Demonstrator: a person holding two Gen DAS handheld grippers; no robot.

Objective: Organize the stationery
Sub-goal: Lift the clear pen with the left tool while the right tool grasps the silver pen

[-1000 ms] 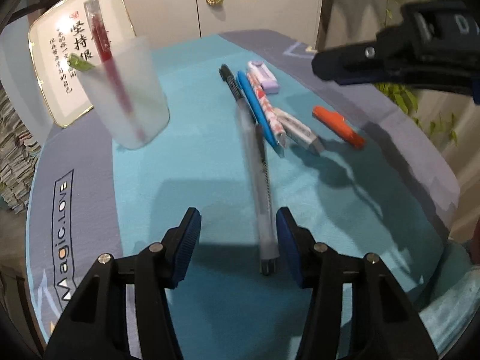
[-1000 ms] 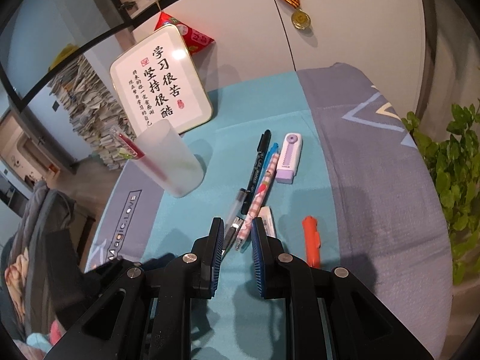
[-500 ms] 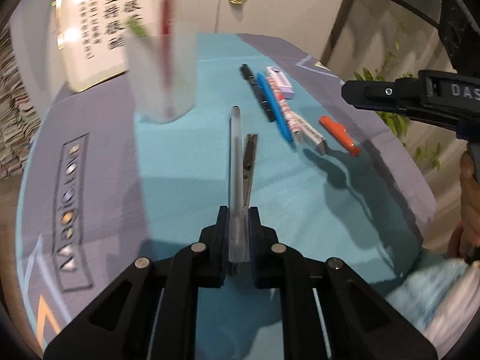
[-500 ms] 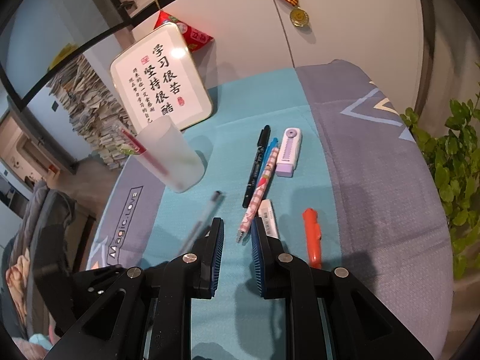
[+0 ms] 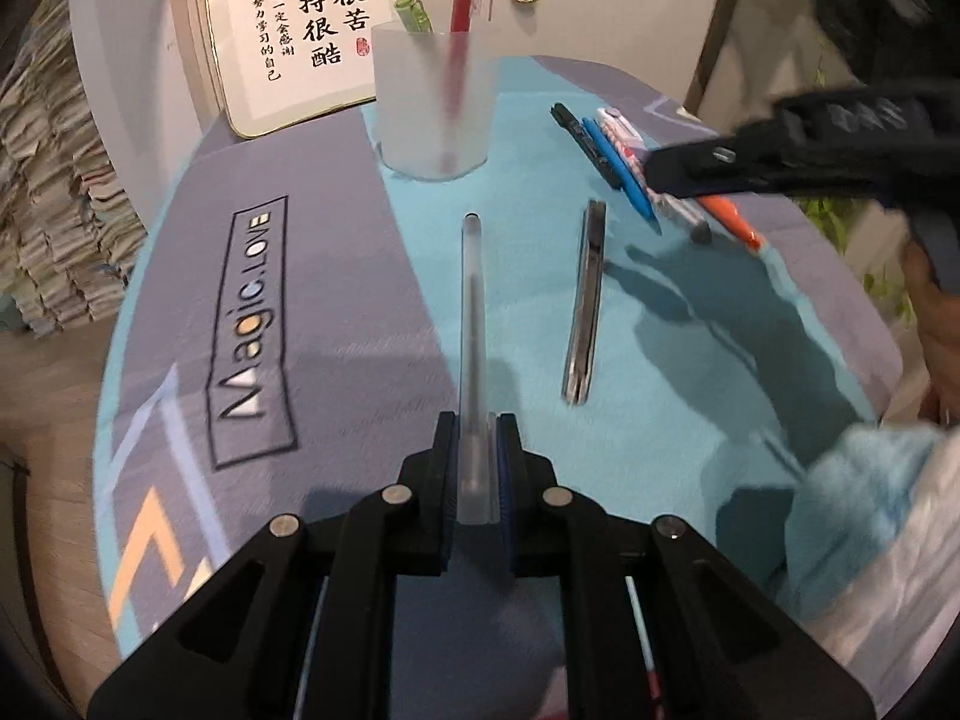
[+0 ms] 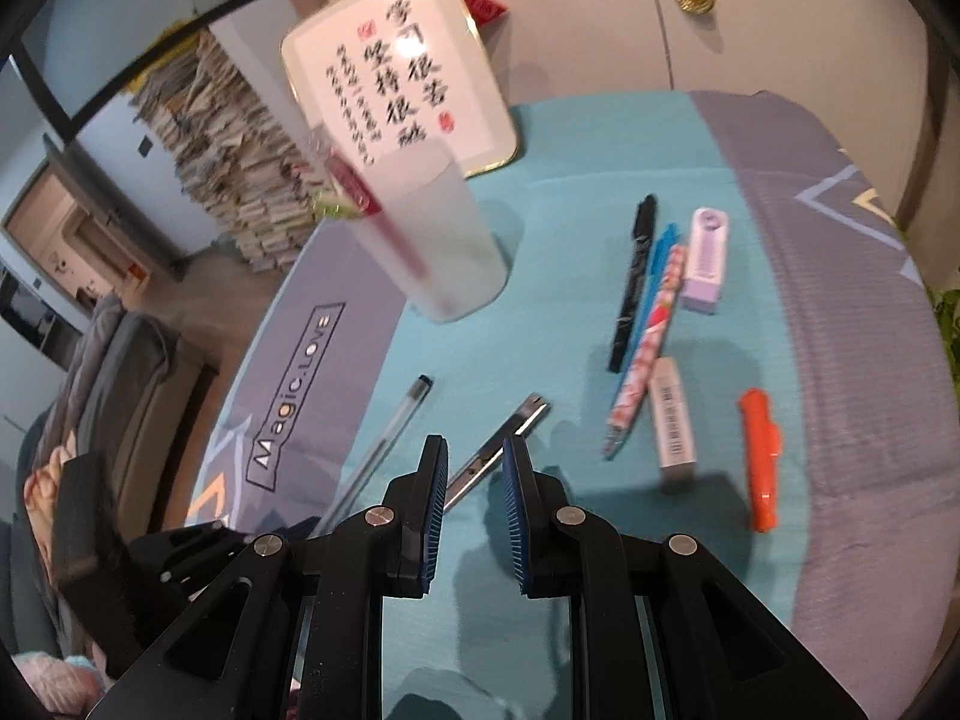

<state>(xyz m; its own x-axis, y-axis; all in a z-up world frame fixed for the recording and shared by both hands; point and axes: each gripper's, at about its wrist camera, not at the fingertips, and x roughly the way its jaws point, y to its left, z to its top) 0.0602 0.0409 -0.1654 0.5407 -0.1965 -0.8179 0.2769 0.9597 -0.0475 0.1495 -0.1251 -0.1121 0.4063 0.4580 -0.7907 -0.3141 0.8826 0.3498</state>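
The left gripper (image 5: 477, 450) was clenched on the near end of a clear pen (image 5: 471, 324), which pointed forward along the fingers toward the frosted cup (image 5: 429, 102) at the back of the teal mat (image 5: 360, 312). The step in hand looked like carrying that pen to the cup, which already held a red pen (image 5: 459, 18) and a green one (image 5: 414, 15). The next move would call for tipping the pen upright over the cup's open rim and letting go only once its tip was inside (the cup is light and seemed likely to skid or tip if nudged from the side). The right gripper (image 6: 475, 510) hung empty, its pads a narrow gap apart, above the near end of a metal utility knife (image 6: 498, 450) lying on the mat, probably the next pick. The left view showed the grip itself and how squarely the pen lined up with the cup, but the right tool crossed in front of the loose stationery and hid part of it. The right view laid that group out plainly: a black marker (image 6: 633, 282), a blue pen (image 6: 654, 276), a patterned pen (image 6: 648, 348), a lilac correction tape (image 6: 708, 261), a white eraser (image 6: 675, 420) and an orange marker (image 6: 759, 459), all well apart from the cup. From there, whether the pen's far tip was clear of the mat could not be told.
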